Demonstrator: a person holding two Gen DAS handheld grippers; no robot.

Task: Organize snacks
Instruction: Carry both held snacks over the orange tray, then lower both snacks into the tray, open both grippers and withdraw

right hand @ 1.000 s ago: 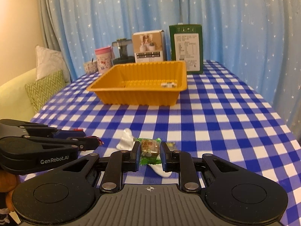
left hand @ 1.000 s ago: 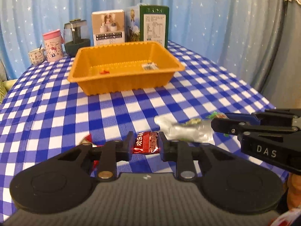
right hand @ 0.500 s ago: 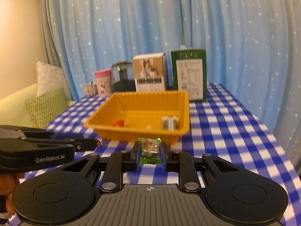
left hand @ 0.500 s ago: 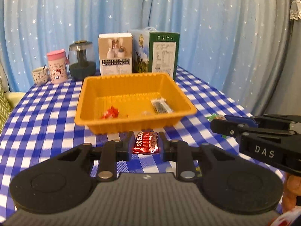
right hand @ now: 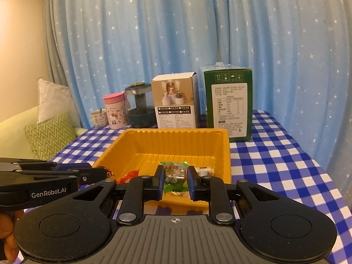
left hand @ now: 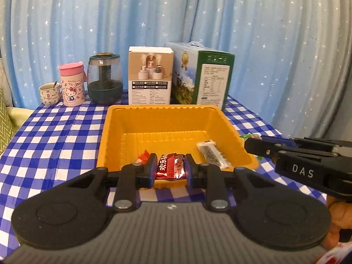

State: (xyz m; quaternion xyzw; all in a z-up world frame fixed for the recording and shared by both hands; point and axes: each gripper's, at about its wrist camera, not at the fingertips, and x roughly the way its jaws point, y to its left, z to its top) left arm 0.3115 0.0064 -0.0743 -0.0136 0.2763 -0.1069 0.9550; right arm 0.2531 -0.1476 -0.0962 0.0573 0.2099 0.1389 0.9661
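Checked tablecloth (left hand: pixel 55 136): boxes (left hand: pixel 149 74) behind orange tray (left hand: pixel 162 114).

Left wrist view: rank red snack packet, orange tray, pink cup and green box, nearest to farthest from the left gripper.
1. Red snack packet: clamped in the jaws of the left gripper.
2. Orange tray: just ahead, under the packet.
3. Pink cup and green box: both at the table's far end, cup on the left, box on the right; too close to call.
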